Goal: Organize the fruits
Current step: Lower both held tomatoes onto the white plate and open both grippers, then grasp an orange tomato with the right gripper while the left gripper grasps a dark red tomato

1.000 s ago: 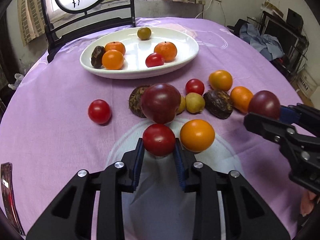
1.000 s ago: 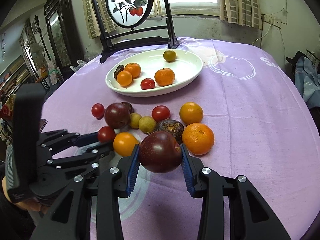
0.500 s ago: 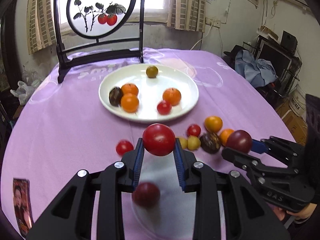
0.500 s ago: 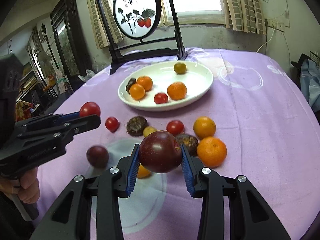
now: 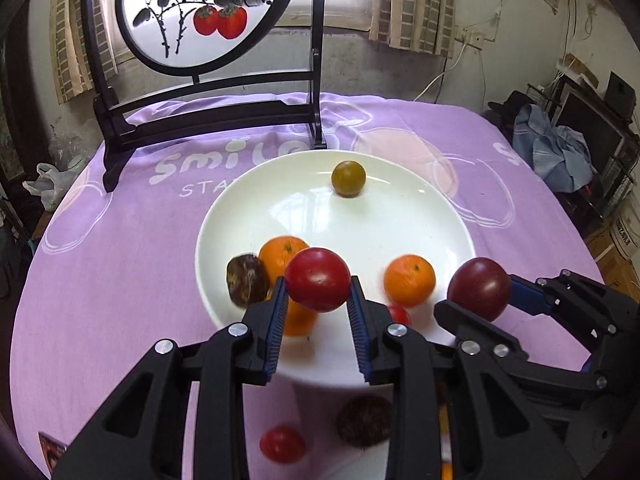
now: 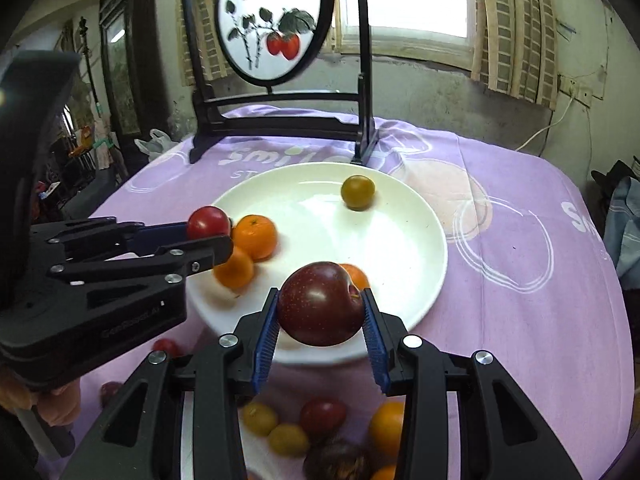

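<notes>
My left gripper [image 5: 318, 304] is shut on a red tomato [image 5: 317, 279], held above the near left part of the white plate [image 5: 436, 216]. My right gripper [image 6: 320, 316] is shut on a dark purple plum [image 6: 320, 304] over the plate's near rim [image 6: 424, 216]. Each gripper shows in the other's view: the right gripper [image 5: 476, 296] with the plum [image 5: 479, 288], the left gripper [image 6: 210, 236] with the tomato [image 6: 208, 222]. In the plate lie oranges [image 5: 409, 280], a dark brown fruit [image 5: 247, 279], a small red tomato [image 5: 398, 314] and an olive-green fruit [image 5: 348, 178].
Loose fruit stays on the purple cloth [image 6: 520, 300] below the grippers: yellow-green ones [image 6: 260, 418], a red one [image 6: 322, 414], an orange [image 6: 386, 426], a dark one [image 5: 363, 420]. A black-framed round painted screen [image 5: 200, 12] stands behind the plate. A hand [image 6: 52, 400] holds the left gripper.
Both grippers have carried their fruit forward and slightly up, from above the loose pile to over the plate. The plate now looks much nearer; the loose fruit has dropped beneath the fingers.
</notes>
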{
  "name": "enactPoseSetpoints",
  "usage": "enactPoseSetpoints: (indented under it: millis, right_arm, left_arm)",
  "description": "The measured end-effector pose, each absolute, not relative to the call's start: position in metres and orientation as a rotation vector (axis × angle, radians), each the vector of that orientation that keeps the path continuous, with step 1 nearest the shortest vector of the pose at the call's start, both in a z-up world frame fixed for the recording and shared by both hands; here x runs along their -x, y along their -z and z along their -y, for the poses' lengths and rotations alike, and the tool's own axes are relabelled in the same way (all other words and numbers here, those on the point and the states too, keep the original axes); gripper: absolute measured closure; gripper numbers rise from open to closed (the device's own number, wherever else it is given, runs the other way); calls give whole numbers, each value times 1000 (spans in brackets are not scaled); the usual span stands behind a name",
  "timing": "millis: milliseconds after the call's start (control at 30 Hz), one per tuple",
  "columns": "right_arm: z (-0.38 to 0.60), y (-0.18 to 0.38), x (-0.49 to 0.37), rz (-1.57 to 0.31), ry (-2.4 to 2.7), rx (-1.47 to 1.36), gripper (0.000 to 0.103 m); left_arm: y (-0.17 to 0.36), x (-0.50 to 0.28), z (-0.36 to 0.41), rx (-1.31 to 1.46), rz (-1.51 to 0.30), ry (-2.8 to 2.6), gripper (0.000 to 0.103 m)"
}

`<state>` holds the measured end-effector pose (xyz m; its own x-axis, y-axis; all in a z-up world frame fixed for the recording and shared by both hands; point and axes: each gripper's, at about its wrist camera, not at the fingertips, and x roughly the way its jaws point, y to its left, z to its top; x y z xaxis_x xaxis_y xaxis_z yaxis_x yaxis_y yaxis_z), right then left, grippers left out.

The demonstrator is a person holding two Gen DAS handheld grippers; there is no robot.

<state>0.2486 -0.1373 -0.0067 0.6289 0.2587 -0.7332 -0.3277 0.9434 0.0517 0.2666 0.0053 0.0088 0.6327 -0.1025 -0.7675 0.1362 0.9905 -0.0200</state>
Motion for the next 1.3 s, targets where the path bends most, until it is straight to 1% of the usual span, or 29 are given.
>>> enactPoseSetpoints:
  millis: [300,467,533,567,600,667,733,800,900,1067,1100,1133,1233,1300]
  right_arm:
    - [150,27,-284,-860,-263,59,63]
    - [161,34,-298,-899,-259,-6,60]
    - [168,34,-301,-912,-237,-31,51]
    - [174,34,-301,-917,-231,-57,50]
    - [178,33,-301,-919,-235,-74,49]
    - [184,29,-294,-913,-238,-89,46]
    - [185,24,-286,-904,-242,-84,45]
    - [185,19,-272,-895,-262,-79,43]
    - [182,10,-245,-868,-285,-49,39]
    - [176,9,-199,-867,-338,-12,37]
    - [175,11,-191,-876,-344,-9,30]
    - [175,12,-184,-877,-344,-6,27]
    - [173,16,-159,-879,-344,20,27]
    - [171,17,-147,-881,-351,28,27]
  left_arm:
    - [15,-307,12,-66,-931,124,74]
    - [20,-315,19,-83,-932,110,71]
    - [19,-316,17,-64,-943,110,63]
    - [17,-316,16,-54,-946,111,54]
    - [16,-315,15,-47,-945,104,43]
    - [10,-309,11,-41,-925,91,35]
    - [4,-301,9,-46,-910,101,35]
    - [0,-291,5,-42,-907,103,26]
    - [-5,-270,-1,-41,-903,97,24]
    - [-12,-219,-10,-43,-851,98,16]
    - [-13,-209,-12,-44,-841,88,14]
    - [-14,-197,-15,-43,-832,81,14]
    - [-13,-166,-20,-36,-824,85,14]
    - [-10,-147,-24,-31,-822,82,11]
